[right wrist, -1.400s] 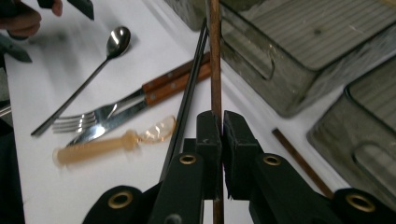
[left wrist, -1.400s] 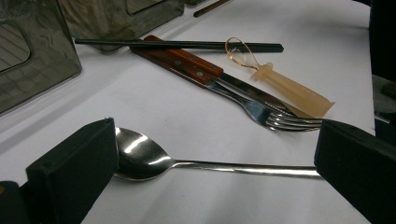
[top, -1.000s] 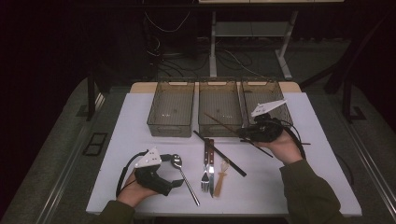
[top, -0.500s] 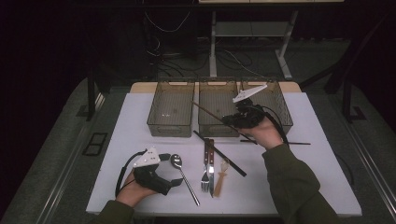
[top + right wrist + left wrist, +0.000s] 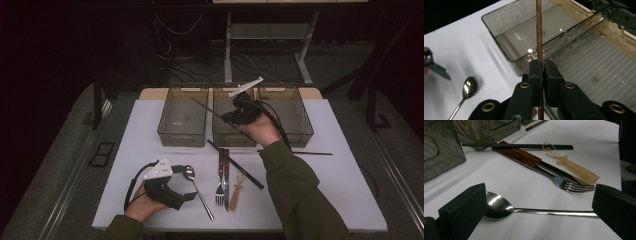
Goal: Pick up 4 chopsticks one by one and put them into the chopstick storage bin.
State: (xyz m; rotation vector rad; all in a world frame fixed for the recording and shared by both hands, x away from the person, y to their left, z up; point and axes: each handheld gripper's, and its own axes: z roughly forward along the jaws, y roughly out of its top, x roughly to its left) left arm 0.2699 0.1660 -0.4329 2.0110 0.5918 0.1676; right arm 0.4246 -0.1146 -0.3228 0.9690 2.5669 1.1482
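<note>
A: How is the chopstick [image 5: 539,32] seen?
B: Thin, brown, straight; it is pinched by the right gripper [image 5: 543,71] at upper centre, above the middle bin [image 5: 220,131].
A: And open room?
B: Bare table [image 5: 345,170] is seen lower right; the left gripper [image 5: 536,207] is spread around the spoon [image 5: 499,206].

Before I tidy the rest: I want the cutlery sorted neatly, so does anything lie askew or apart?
Yes. One chopstick lies alone at the right, apart from the rest, and another chopstick lies slantwise across the knife and fork. The spoon lies between the left gripper's open jaws. Nothing looks spilled or damaged.
</note>
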